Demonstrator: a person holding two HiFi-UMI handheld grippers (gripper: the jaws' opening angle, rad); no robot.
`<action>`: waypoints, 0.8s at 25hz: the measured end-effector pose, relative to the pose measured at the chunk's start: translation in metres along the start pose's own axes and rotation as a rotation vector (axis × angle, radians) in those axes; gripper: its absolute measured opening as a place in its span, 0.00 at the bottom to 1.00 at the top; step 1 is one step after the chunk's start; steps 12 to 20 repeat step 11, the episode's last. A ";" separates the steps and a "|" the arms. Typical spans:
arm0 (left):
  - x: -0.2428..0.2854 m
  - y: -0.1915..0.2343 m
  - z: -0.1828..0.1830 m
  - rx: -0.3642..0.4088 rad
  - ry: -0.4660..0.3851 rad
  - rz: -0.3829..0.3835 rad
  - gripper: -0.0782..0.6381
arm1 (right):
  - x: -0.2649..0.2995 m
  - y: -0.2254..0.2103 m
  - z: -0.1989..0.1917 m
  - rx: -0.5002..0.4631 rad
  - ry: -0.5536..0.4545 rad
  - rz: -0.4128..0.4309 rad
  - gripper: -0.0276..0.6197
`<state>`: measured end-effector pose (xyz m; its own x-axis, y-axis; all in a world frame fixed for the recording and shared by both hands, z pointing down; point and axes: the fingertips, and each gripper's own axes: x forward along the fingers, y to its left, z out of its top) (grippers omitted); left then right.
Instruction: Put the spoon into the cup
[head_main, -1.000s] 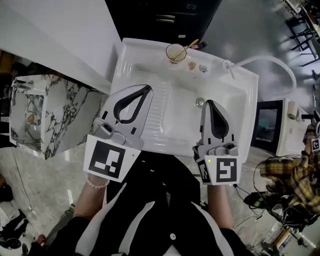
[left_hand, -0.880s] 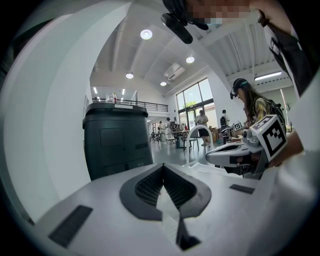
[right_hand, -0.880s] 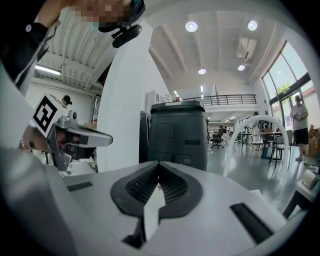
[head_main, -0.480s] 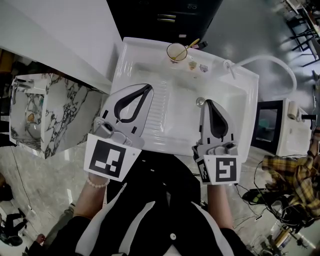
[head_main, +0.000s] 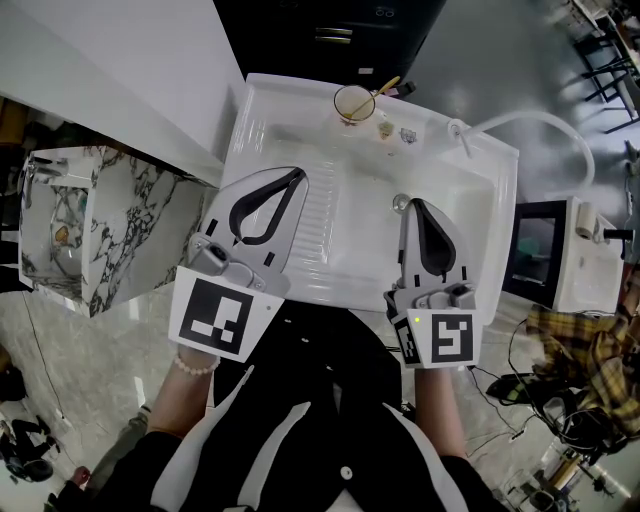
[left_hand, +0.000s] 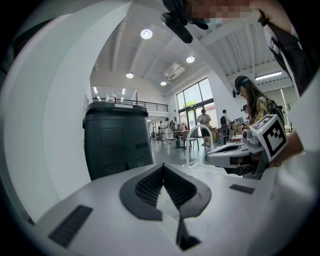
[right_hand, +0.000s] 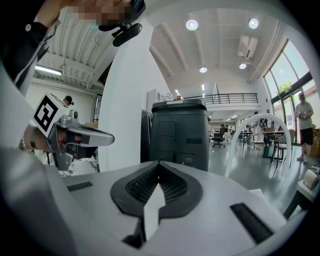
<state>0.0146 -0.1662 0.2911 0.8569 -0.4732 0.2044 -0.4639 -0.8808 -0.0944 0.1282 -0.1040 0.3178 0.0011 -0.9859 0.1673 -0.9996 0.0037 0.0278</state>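
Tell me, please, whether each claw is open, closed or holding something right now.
Left claw: closed, holding nothing.
Right claw: closed, holding nothing.

A white plastic laundry sink (head_main: 236, 150) carries everything here, and it stands on a pale, glossy floor (head_main: 80, 380). On the sink's back ledge (head_main: 295, 95) stands a clear glass cup (head_main: 352, 104), upright and close to the rear edge. Just to the right of the cup, nearer the basin, sit two small objects (head_main: 384, 128) (head_main: 407, 135), too small to identify. Further right along the rim, a white hose (head_main: 545, 118) rises and arcs off past the sink's corner. Inside the basin, a ribbed washboard slope (head_main: 322, 205) runs down the left side. A round metal drain (head_main: 400, 203) sits in the bottom.
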 end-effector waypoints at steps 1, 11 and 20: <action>0.000 0.000 0.000 0.001 0.000 -0.001 0.11 | 0.000 0.000 0.000 0.000 0.001 0.000 0.05; 0.003 -0.001 -0.003 -0.001 -0.001 -0.004 0.11 | 0.002 0.000 -0.004 0.002 0.006 0.000 0.05; 0.003 -0.001 -0.003 -0.001 -0.001 -0.004 0.11 | 0.002 0.000 -0.004 0.002 0.006 0.000 0.05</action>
